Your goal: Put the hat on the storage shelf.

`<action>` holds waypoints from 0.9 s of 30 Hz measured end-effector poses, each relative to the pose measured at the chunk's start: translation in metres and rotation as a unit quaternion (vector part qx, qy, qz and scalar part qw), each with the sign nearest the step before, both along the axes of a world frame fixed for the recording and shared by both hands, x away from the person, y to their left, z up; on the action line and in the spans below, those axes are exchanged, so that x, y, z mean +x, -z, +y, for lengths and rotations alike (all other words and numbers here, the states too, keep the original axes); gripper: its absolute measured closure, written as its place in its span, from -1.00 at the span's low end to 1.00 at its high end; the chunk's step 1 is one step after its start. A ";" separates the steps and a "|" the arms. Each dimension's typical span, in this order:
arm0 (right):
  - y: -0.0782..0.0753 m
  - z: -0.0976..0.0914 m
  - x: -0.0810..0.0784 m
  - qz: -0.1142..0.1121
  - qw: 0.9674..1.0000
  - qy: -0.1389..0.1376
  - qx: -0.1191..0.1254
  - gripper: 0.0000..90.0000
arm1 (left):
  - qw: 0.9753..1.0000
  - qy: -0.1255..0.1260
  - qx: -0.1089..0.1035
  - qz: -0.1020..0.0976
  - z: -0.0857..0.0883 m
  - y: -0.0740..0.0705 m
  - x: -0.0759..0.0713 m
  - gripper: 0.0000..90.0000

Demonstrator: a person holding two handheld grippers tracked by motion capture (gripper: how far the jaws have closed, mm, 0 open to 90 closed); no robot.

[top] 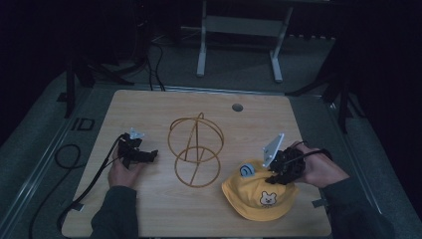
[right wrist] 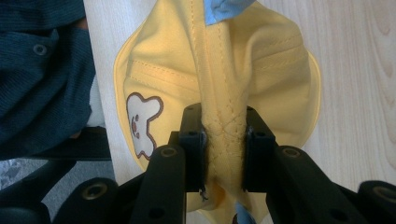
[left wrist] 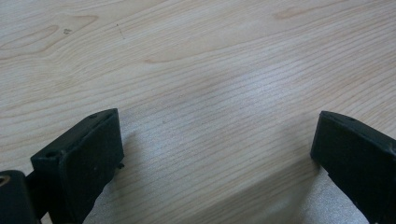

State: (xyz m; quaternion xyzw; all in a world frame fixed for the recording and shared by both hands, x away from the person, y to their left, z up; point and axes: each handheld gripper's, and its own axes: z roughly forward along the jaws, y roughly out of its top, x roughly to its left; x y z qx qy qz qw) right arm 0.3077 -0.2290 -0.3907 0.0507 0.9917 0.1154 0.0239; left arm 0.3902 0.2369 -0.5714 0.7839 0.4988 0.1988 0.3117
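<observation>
The right tongs (right wrist: 224, 140) pinch a fold of the yellow hat (right wrist: 224, 70) on the tabletop (top: 149, 209); the left tongs (left wrist: 215, 154) stand wide apart, empty

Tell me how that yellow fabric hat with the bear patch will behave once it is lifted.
The yellow fabric hat is probably floppy: a fold bunches between the right hand-held gripper jaws. It likely sags and seems light, being thin stitched cloth.

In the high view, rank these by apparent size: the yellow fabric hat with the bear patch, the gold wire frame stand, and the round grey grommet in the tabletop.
Largest to smallest, as they look in the high view:
1. Gold wire frame stand and yellow fabric hat with the bear patch: similar spread, with the hat nearer the camera, so I won't rank them.
2. Round grey grommet, by far the smallest.
</observation>
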 end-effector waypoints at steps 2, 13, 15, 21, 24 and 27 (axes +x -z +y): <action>-0.001 0.000 0.000 -0.001 1.000 -0.001 0.002 0.66 | 1.000 0.000 0.000 0.000 0.000 0.000 0.000 -0.95; -0.022 -0.003 0.003 -0.012 0.999 -0.004 0.031 0.66 | 1.000 0.000 0.000 0.000 0.000 0.000 0.000 -0.95; -0.024 -0.003 0.003 -0.014 0.999 -0.004 0.032 0.66 | 1.000 0.000 0.000 0.000 0.000 0.000 0.000 -0.95; -0.035 -0.004 0.005 -0.022 0.999 -0.005 0.042 0.66 | 1.000 0.000 0.000 0.000 0.000 0.000 0.000 -0.95; -0.038 -0.004 0.005 -0.023 0.999 -0.007 0.046 0.67 | 1.000 0.000 0.000 0.000 0.000 0.000 0.000 -0.95; -0.044 -0.005 0.006 -0.029 0.998 -0.008 0.051 0.67 | 1.000 0.000 0.000 0.000 0.000 0.000 0.000 -0.95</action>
